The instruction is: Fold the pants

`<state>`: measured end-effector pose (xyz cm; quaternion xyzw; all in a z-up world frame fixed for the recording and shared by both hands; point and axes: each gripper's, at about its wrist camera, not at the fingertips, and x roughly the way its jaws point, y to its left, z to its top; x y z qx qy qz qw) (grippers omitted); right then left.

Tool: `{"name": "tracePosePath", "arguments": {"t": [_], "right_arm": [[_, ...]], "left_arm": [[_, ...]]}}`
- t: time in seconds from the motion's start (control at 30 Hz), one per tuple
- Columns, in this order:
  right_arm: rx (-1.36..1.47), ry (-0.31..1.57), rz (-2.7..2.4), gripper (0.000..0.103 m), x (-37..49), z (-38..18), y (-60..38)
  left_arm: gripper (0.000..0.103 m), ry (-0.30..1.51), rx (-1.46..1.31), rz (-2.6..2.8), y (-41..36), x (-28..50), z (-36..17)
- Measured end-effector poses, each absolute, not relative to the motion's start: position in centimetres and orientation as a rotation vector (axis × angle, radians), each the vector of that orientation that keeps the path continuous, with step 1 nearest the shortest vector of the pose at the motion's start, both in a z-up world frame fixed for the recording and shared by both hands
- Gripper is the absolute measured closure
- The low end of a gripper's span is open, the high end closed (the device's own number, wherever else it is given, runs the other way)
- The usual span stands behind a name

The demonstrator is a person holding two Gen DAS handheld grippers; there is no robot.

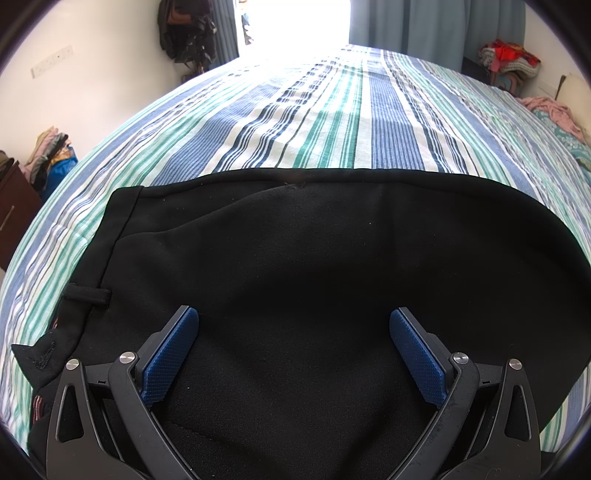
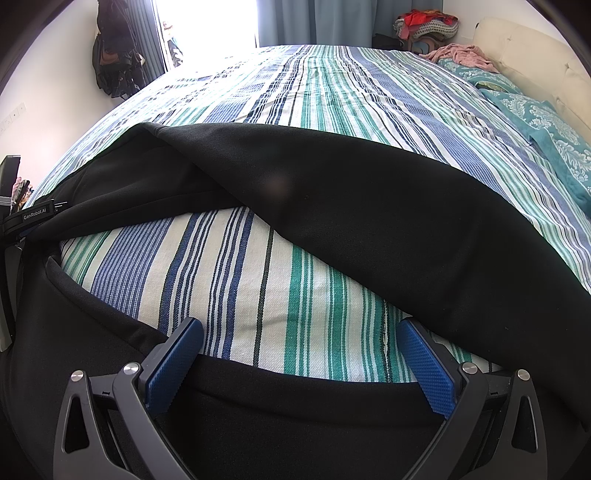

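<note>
1. Pants [image 1: 314, 266]: black, spread on the bed; waistband with a belt loop [image 1: 86, 295] at the left in the left wrist view. In the right wrist view one leg [image 2: 369, 206] runs diagonally, and striped cover shows between it and the nearer cloth.
2. Left gripper [image 1: 294, 328]: fingers wide apart, holding nothing, above the black cloth.
3. Right gripper [image 2: 301, 341]: fingers wide apart, holding nothing, over the near edge of the pants.
4. Bed cover [image 1: 332, 110]: blue, green and white stripes.
5. Teal patterned blanket [image 2: 546, 125]: far right side of the bed.
6. Curtain [image 1: 424, 26]: blue-grey, beyond the bed.
</note>
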<state>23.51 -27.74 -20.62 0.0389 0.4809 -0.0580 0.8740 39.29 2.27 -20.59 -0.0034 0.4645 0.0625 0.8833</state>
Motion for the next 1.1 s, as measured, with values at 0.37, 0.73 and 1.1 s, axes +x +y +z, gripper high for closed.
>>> {"name": "tracePosePath", "arguments": {"t": [0.37, 0.73, 1.1], "right_arm": [[0.081, 1.004, -0.121, 0.000, 23.5, -20.6, -27.7], [0.081, 1.003, -0.121, 0.000, 23.5, -20.6, -27.7], [0.363, 0.999, 0.000, 0.000, 22.3, -18.0, -31.3]], "left_arm": [[0.000, 0.967, -0.007, 0.130, 2.3, 39.3, -20.6], [0.000, 0.967, -0.008, 0.130, 2.3, 39.3, -20.6], [0.000, 0.968, -0.008, 0.131, 2.3, 39.2, -20.7]]}}
